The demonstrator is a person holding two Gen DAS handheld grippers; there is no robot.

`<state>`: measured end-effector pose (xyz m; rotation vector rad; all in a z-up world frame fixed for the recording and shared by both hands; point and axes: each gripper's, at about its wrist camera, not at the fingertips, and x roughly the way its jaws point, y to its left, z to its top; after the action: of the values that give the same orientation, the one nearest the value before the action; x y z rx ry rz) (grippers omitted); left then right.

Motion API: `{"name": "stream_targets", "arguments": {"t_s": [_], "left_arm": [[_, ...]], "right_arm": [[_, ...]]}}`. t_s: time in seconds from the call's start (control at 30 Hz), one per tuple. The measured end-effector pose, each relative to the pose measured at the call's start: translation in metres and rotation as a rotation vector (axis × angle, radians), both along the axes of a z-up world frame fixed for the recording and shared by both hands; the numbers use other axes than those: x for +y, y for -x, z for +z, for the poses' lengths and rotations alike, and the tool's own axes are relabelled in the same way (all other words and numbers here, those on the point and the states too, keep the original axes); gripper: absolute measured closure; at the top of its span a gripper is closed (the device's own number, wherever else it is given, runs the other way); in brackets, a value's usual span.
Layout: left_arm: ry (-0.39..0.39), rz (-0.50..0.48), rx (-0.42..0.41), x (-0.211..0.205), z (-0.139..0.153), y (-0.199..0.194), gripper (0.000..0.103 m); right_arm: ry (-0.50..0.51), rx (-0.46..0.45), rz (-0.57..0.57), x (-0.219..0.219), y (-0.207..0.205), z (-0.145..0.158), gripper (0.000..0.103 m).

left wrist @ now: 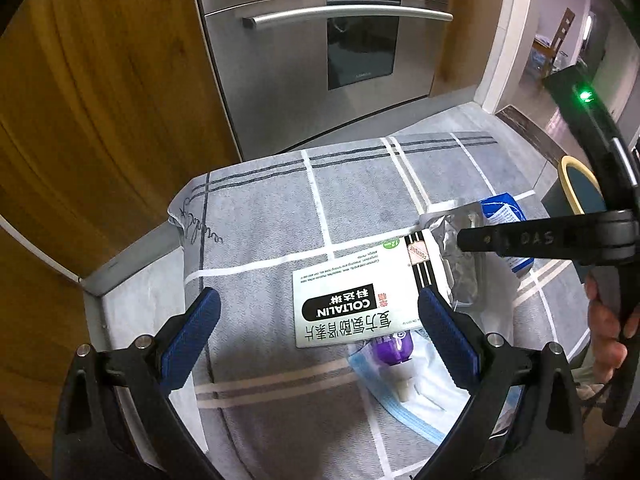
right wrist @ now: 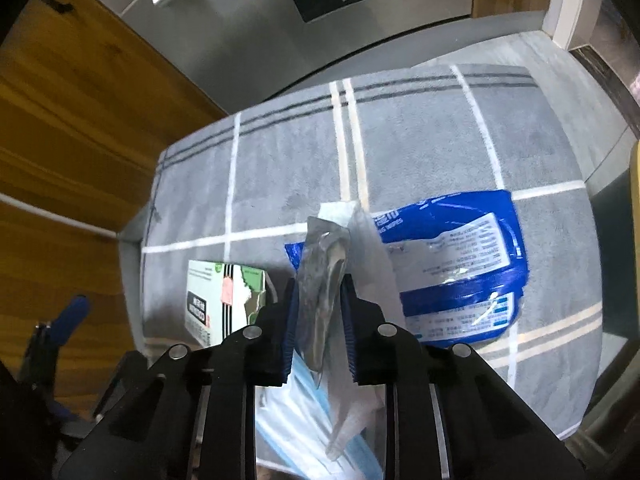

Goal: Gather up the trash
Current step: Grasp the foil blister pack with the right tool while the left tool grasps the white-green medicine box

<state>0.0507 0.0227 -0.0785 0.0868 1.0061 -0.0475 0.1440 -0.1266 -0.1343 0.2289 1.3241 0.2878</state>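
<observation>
- While the right gripper point(right wrist: 320, 320) points steeply down, its blue fingers point(right wrist: 290, 328) pinch a crumpled silver foil wrapper point(right wrist: 324, 276), which stands up between the pads.
- Seen from the left wrist, that same wrapper point(left wrist: 452, 256) lies at the right end of the white medicine box point(left wrist: 356, 292), with the right gripper's black finger tip reaching in over it.
- The left gripper point(left wrist: 316, 320) hangs above the box with its fingers point(left wrist: 192, 332) spread wide and nothing between them.
- Everything lies on a grey towel with white and dark stripes point(left wrist: 260, 216), spread over the surface in front of a steel oven point(left wrist: 320, 60) and wooden cabinet doors point(left wrist: 80, 100).
- A blue wipes packet point(right wrist: 460, 264) lies flat on the towel just right of the foil.
- Near the box's lower edge sit a small purple item point(left wrist: 394, 350), possibly a vial, and a blue face mask point(left wrist: 404, 396).
- A hand point(left wrist: 606, 324) grips the right tool's handle at the frame edge.
</observation>
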Motion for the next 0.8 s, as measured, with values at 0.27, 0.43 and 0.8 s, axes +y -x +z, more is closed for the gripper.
{"name": "stream_targets", "arguments": {"t_s": [0.27,0.43,0.8], "left_arm": [[-0.037,-0.045,0.011,-0.019,-0.016,-0.001,0.006],[-0.059,-0.181,-0.018,-0.051,-0.022,0.007,0.006],[-0.281,-0.252,-0.013,-0.084,-0.066,-0.003,0.030]], "right_arm": [[-0.047,-0.022,0.001,-0.005,-0.002,0.012,0.091],[-0.073,-0.056,-0.001,-0.020,0.000,0.030,0.091],[-0.139,-0.086,-0.008,-0.051,-0.001,0.050,0.091]]}}
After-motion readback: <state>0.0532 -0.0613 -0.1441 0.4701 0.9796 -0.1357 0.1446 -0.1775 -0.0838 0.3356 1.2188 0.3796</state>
